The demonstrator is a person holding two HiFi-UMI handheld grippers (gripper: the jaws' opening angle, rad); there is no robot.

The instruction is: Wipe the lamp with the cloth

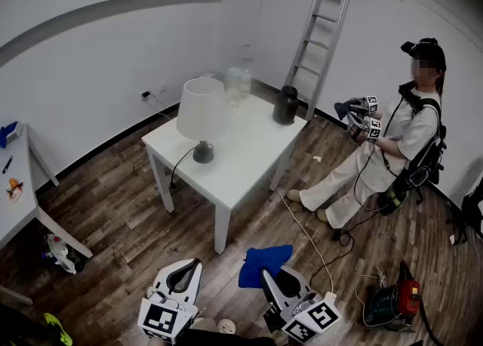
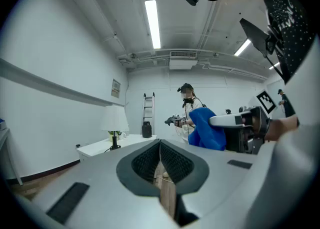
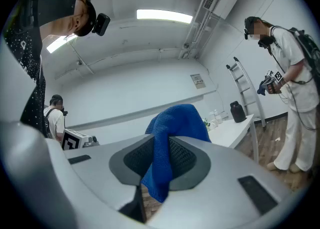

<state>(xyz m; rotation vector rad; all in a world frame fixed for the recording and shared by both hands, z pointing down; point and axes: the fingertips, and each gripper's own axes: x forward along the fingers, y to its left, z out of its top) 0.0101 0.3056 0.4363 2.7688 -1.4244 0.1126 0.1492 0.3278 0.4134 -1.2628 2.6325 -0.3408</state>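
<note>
Cloth [image 3: 172,128], one, in right gripper [image 3: 161,162]; one lamp [image 1: 201,114]

White walls [image 1: 90,57], wood floor [image 1: 121,216], leaning ladder [image 1: 321,35].

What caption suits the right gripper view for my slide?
Right gripper clamps the blue cloth; white table and ladder beyond.

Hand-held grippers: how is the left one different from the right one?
The right hand-held gripper pinches a blue cloth; the left hand-held gripper holds nothing. In the head view the left tilts rightward, the right tilts leftward. Both are grey and shut.
</note>
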